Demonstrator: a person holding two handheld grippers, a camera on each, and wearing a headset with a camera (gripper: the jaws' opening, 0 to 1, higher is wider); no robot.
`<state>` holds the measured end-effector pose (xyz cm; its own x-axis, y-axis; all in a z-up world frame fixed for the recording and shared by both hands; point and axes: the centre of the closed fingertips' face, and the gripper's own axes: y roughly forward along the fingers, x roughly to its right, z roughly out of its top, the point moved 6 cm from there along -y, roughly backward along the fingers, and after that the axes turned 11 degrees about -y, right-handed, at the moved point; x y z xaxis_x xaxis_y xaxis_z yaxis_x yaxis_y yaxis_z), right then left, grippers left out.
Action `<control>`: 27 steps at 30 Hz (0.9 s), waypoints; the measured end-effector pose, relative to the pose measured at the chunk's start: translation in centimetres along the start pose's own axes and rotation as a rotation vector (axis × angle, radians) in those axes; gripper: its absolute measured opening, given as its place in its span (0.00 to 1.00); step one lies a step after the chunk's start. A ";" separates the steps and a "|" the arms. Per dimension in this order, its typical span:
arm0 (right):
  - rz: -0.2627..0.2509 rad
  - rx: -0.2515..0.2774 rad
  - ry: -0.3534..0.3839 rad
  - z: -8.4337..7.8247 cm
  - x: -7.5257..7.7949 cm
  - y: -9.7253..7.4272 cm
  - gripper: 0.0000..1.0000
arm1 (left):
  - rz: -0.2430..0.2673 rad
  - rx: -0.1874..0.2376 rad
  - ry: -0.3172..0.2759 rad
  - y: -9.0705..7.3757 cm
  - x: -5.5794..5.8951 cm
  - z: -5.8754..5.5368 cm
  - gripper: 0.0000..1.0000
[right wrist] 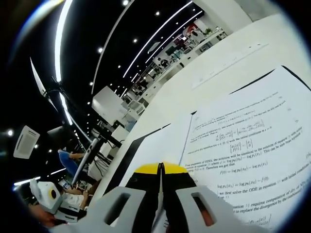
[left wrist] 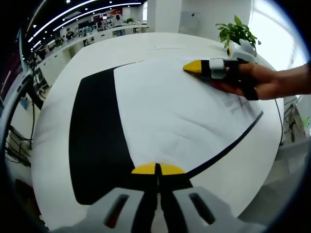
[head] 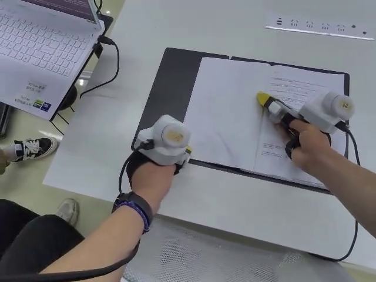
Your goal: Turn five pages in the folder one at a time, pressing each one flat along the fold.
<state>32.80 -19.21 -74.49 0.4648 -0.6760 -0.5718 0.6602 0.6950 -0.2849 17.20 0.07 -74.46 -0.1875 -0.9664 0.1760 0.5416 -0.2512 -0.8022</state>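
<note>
- Your folder point(head: 167, 82) lies open across the middle of the desk point(head: 235, 205). Its black cover shows at the left, a blank page point(head: 226, 111) covers the left half, and a printed page point(head: 296, 88) sits on the right half.
- Your right tool point(head: 262, 98) has its yellow tips brought together and points at the fold point(head: 258, 147), near its upper end. I read that as the pressing stroke, with the tips closed so they act as one blunt edge on the crease.
- Your left tool point(left wrist: 158, 169) has its jaws together too, with nothing between them that I can make out. It sits at the lower left of the folder, where the blank page's edge meets the cover. That is probably to pin the folder so it doesn't slide while you press.
- The blank page ripples a little rather than lying dead flat, so the crease likely needs that stroke.
- I can't tell whether your right tips actually touch the paper or hang just above it.
- Your right hand point(head: 308, 144) and forearm cover the folder's lower right corner, and nothing here lets me count how many pages are done.
- In the right gripper view the printed page carries formulae, but they are too small to read.
- The laptop point(head: 41, 47) is cut off at the upper left of the frame. The power strip point(head: 320, 26) lies at the upper right, well apart from the folder.
</note>
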 end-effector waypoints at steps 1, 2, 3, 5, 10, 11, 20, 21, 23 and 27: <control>-0.005 0.004 0.002 0.1 0.0 0.1 0.00 | 0.000 0.000 0.001 0.0 0.0 0.0 0.00; -0.014 0.011 0.008 0.2 0.1 0.2 0.00 | 0.000 0.000 0.001 0.0 0.0 0.0 0.00; -0.016 0.013 0.009 0.2 0.2 0.3 0.00 | 0.000 0.000 0.001 0.0 0.0 0.0 0.00; -0.025 0.023 0.017 0.4 0.3 0.5 0.00 | 0.002 0.000 0.003 0.0 0.0 0.0 0.00; -0.046 0.044 0.036 0.9 0.2 0.7 0.00 | 0.000 0.000 0.001 0.0 0.0 0.0 0.00; -0.050 0.048 0.038 1.0 0.2 0.8 0.00 | -0.001 0.000 0.001 0.0 0.0 0.0 0.00; -0.085 0.078 0.062 1.9 1.1 1.8 0.00 | -0.001 0.008 -0.009 -0.1 0.0 -0.1 0.00; -0.087 0.081 0.063 2.0 1.0 1.8 0.00 | -0.002 0.009 -0.010 -0.1 0.0 -0.1 0.00; -0.090 0.087 0.069 2.2 1.0 1.9 0.00 | -0.002 0.010 -0.008 -0.1 0.0 -0.1 0.00; -0.110 0.111 0.084 2.7 1.3 2.3 0.00 | -0.001 0.009 0.013 -0.1 0.0 -0.1 0.00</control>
<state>36.51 -19.10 -73.86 0.3382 -0.7205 -0.6055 0.7674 0.5835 -0.2657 17.04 0.06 -74.45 -0.1985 -0.9654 0.1689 0.5490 -0.2523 -0.7968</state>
